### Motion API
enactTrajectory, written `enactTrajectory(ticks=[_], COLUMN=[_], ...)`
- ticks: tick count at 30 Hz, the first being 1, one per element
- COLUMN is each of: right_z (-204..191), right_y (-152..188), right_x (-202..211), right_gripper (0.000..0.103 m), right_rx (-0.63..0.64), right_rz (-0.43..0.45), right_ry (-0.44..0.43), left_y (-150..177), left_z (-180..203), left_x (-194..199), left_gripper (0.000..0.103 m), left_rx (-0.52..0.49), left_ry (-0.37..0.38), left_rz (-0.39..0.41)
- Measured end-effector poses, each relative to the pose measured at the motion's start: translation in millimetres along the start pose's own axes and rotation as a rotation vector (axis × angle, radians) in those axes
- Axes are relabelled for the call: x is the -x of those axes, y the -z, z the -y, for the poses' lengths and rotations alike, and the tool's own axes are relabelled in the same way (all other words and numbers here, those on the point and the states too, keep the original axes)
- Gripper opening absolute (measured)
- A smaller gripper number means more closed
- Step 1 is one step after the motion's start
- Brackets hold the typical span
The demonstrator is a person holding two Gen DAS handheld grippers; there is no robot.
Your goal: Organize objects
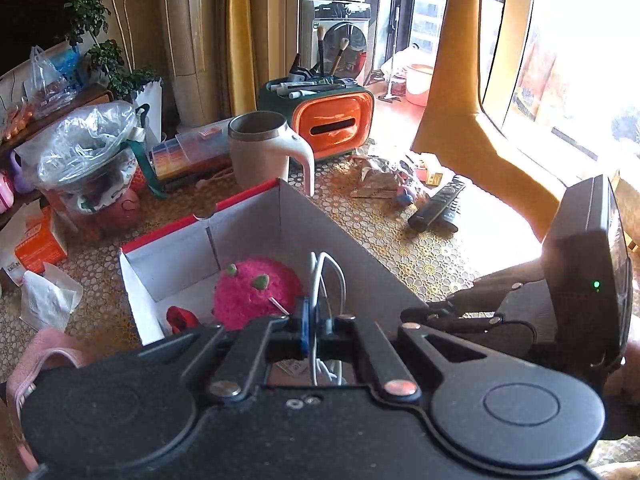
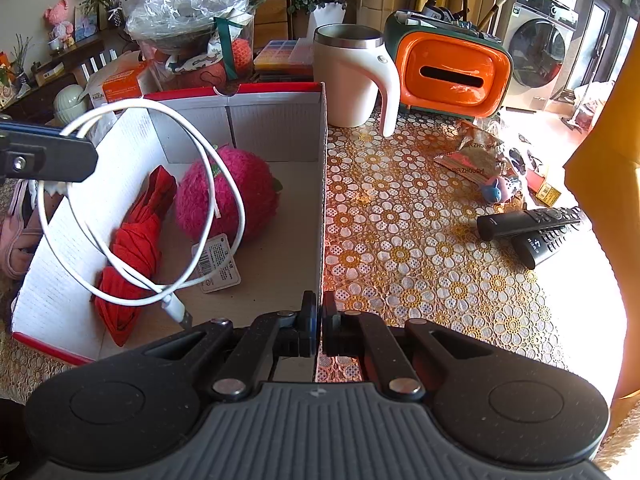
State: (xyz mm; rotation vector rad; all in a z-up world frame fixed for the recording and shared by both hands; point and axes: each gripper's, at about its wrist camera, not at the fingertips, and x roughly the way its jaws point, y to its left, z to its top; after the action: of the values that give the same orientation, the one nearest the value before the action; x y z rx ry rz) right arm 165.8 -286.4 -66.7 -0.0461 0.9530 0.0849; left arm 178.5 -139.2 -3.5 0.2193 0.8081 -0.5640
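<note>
My left hand-held gripper point(image 1: 311, 330) pinches the cable point(image 2: 152, 200) over the box point(image 2: 276, 128); loops might snag its wall. Right hand-held gripper point(image 2: 319, 322) pressed together, empty.

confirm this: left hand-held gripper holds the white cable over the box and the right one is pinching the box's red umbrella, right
Not quite. The right hand-held gripper pinches the cardboard box wall, not the red umbrella, as the right wrist view shows. The left hand-held gripper does hold the white cable over the box.

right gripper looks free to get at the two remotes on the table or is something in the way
Probably yes. The right gripper is shut and empty by the box wall; the two remotes lie uncovered on bare tablecloth.
</note>
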Motion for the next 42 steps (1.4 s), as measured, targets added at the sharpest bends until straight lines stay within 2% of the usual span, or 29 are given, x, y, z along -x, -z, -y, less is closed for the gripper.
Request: enactTrajectory(ticks=[4, 11, 16, 25, 30, 33, 37, 42], right_z=[0.6, 0.2, 0.9, 1.1, 1.1, 1.1, 1.4, 1.6], right_y=[0.6, 1.0, 0.8, 1.4, 1.7, 1.8, 2.1, 1.8], right_x=[-0.4, -0.4, 0.1, -0.6, -0.5, -0.4, -0.5, -0.4], right_gripper=[0.001, 0.002, 0.002, 0.002, 0.002, 0.002, 0.002, 0.002], right_rx=[-0.002, -0.002, -0.003, -0.001, -0.004, -0.003, -0.005, -0.003], right_rz=[0.0, -0.001, -0.002, -0.001, 0.0, 0.001, 0.0, 0.0], right_ry=[-0.004, -0.007, -0.009, -0.009, -0.009, -0.009, -0.01, -0.009], left_y=[0.6, -3.3, -0.8, 9.2, 14.6, 15.2, 14.7, 13.2], left_z=[3.1, -10.9, -22.8, -38.1, -44.0, -45.1, -45.2, -43.3], left_x=[-21.9, -47.3, -58.6, -73.3, -78.0, -77.8, -70.7, -61.0], left_gripper=[0.002, 0.002, 0.002, 0.005, 0.015, 0.025, 0.058, 0.062], left_rx=[-0.013, 0.022, 0.035, 0.024, 0.035, 0.038, 0.047, 0.042], left_ry=[0.009, 0.022, -0.007, -0.105, -0.126, -0.135, -0.146, -0.142], left_rz=[-0.023, -0.049, -0.079, -0.14, -0.162, -0.166, -0.141, -0.115])
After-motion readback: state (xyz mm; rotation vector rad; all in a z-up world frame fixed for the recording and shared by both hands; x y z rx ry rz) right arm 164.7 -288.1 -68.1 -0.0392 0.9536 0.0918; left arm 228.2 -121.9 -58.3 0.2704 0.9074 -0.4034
